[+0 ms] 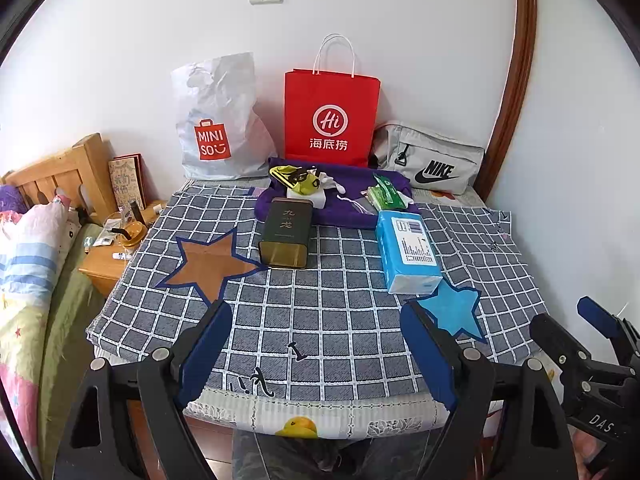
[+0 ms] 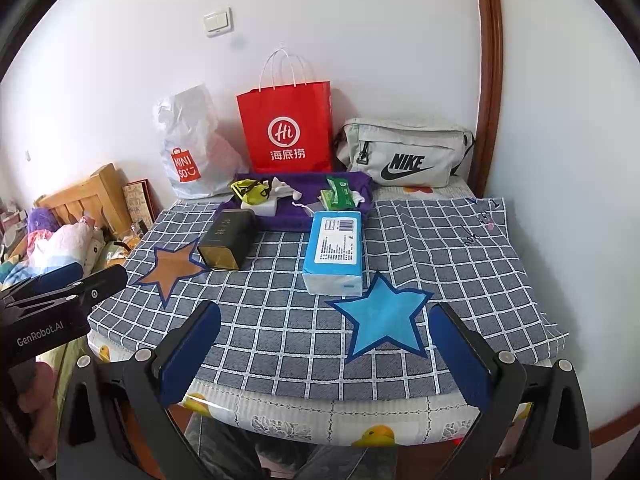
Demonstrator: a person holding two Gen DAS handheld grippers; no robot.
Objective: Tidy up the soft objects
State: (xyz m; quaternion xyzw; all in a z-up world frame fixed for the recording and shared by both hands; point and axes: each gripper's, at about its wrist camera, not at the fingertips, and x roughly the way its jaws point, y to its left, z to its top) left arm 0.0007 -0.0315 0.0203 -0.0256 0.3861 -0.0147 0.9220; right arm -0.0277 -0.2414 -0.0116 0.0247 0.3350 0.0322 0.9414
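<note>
Presently, both hand-held grippers are held wide and empty near the counter's (image 1: 360, 320) near edge: left hand-held gripper (image 1: 316, 356), right hand-held gripper (image 2: 324, 356). Between the brown star (image 1: 208, 264) and blue star (image 2: 380, 316), probably sorting marks, the tissue pack (image 2: 336, 252) is left lying, untouched.

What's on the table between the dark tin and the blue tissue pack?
Nothing. Between the dark tin and the blue tissue pack only bare checked cloth shows, clearest in the left wrist view.
</note>
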